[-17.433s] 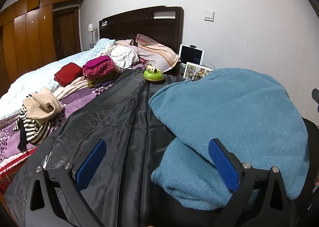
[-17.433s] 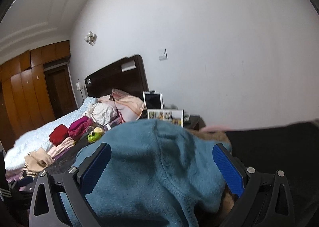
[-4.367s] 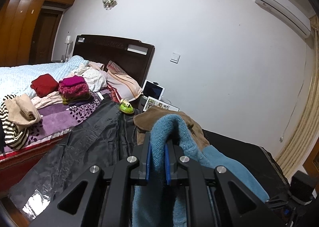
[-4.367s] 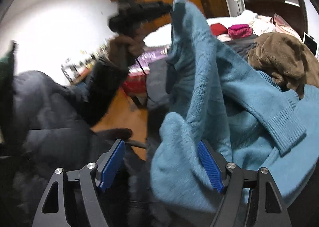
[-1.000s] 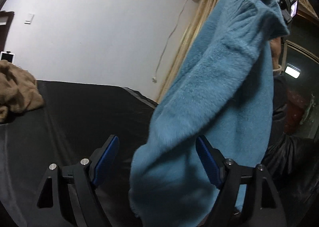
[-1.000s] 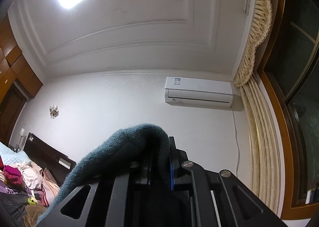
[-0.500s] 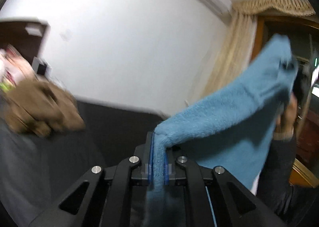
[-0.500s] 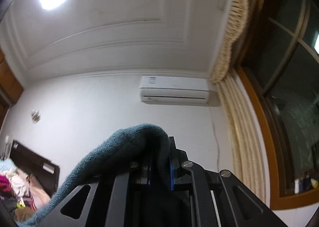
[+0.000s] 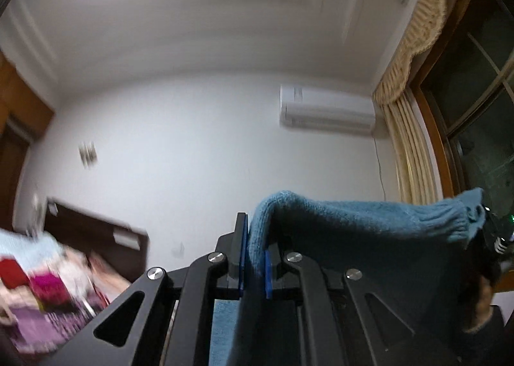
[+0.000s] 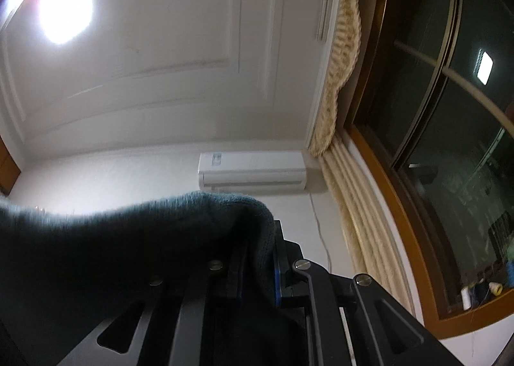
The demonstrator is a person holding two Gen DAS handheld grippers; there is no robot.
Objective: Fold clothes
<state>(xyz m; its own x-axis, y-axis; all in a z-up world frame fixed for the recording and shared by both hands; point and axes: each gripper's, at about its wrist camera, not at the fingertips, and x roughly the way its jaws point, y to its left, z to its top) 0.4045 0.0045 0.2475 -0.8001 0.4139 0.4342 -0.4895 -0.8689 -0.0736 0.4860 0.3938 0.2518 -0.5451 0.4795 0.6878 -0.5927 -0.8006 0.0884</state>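
A second ago my left gripper (image 9: 253,265) had its fingers wide apart with the blue sweater (image 9: 369,228) hanging between them; now they have snapped together on a bunch of the knit. My right gripper (image 10: 258,273) was already clamped on another bit of the sweater and it still is. Both cameras now tip up toward the air conditioner (image 9: 326,110), and the sweater stretches sideways below it, from my left gripper across to the right one at the picture's edge. So I think I have it by two spots and can shake it flat, then lay it down to fold. No fold is made yet
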